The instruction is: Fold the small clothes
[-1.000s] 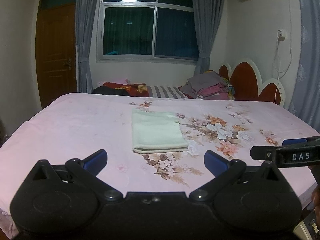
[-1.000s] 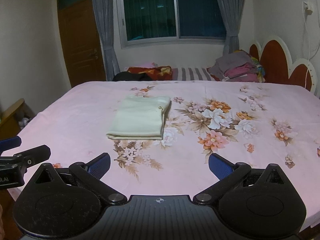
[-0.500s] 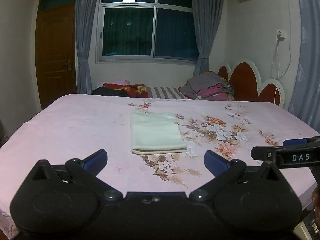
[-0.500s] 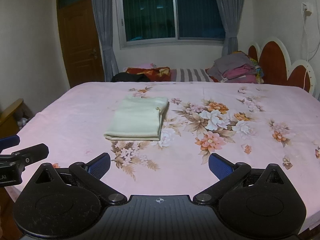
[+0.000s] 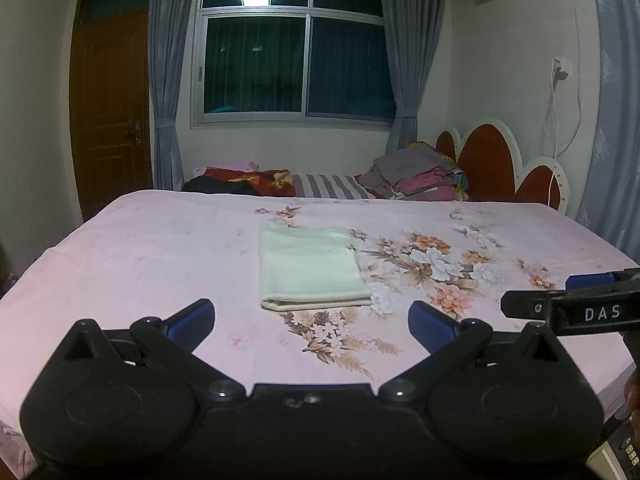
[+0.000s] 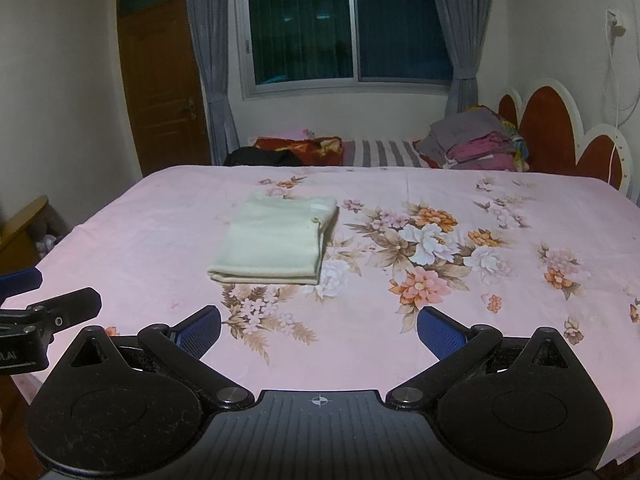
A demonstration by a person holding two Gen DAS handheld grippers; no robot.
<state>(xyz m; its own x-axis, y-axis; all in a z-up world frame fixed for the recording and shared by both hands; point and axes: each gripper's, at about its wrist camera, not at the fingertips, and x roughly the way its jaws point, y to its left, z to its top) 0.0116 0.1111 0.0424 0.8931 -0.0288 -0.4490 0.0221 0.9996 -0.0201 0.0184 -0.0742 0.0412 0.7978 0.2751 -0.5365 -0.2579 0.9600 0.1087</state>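
Note:
A pale cream garment (image 5: 310,266) (image 6: 276,240) lies folded into a neat rectangle on the pink floral bed sheet (image 5: 140,256) (image 6: 400,340), near the middle of the bed. My left gripper (image 5: 311,322) hangs open over the near part of the bed, well short of the garment, with nothing between its blue pads. My right gripper (image 6: 319,330) is also open and empty, held back from the garment and to its right. Each gripper shows at the edge of the other's view.
At the far side of the bed lie a stack of folded clothes (image 5: 416,176) (image 6: 476,140), striped and red bedding (image 5: 280,182) and a dark item. A red scalloped headboard (image 5: 500,164) stands at the right. A wooden piece (image 6: 24,224) sits left of the bed.
Both views have shifted only slightly; the folded garment lies where it was and both grippers stay open and empty.

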